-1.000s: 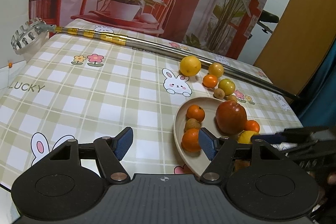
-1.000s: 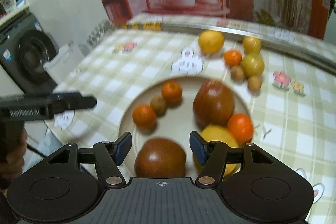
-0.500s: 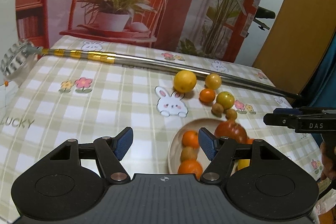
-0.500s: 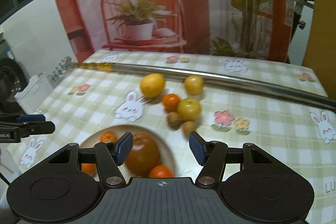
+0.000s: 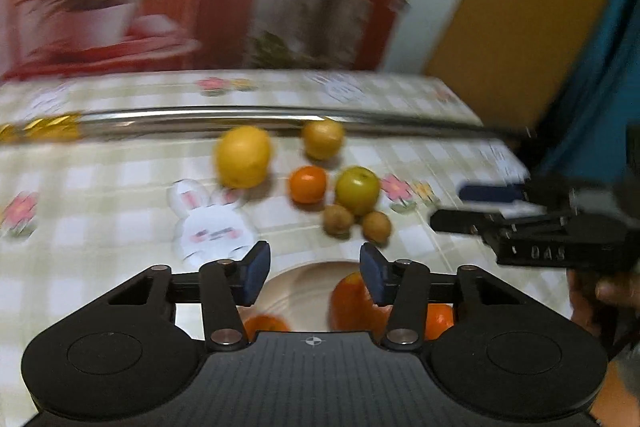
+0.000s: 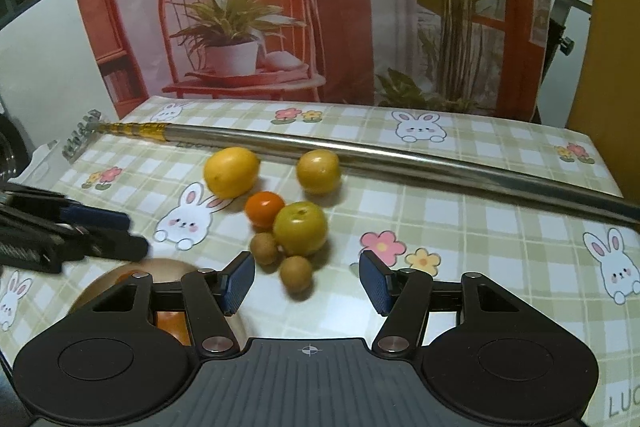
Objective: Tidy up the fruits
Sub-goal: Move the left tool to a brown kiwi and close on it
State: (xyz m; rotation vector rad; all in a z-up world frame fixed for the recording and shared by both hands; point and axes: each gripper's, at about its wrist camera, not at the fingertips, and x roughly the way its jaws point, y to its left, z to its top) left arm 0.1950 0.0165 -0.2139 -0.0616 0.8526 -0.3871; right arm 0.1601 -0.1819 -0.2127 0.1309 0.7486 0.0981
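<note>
- Tablecloth point(image 6: 460, 211), checked in pale green and white with rabbits and flowers, covers the table in both views; the left wrist view is smeared with blur.
- Left gripper point(image 5: 314, 269) hangs released, its 2 blue pads wide apart with nothing between them, over the near part of the table; its fingers also show at the left edge of the right wrist view.
- Plate point(image 5: 304, 273), beige and round, lies near and left, under the left gripper; it holds 1 large red-orange fruit point(image 5: 350, 301) and at least 2 small orange ones, mostly hidden by the gripper.
- Lemon point(image 6: 231, 171), the biggest loose fruit, sits far left of the loose group, just beside a metal pole point(image 6: 400, 157) that crosses the far side of the table.
- Small tangerine point(image 6: 264, 207) touches a yellow-green round fruit point(image 6: 300, 233) to its right.
- 2 small brown fruits point(image 6: 264, 247) lie just near of that green one, touching it.
- Yellow round fruit point(image 6: 318, 171) rests against the pole, right of the lemon.
- Right gripper point(image 6: 307, 283) is released too, pads spread with nothing in them, with the nearer brown fruit showing between them on the cloth beyond.
</note>
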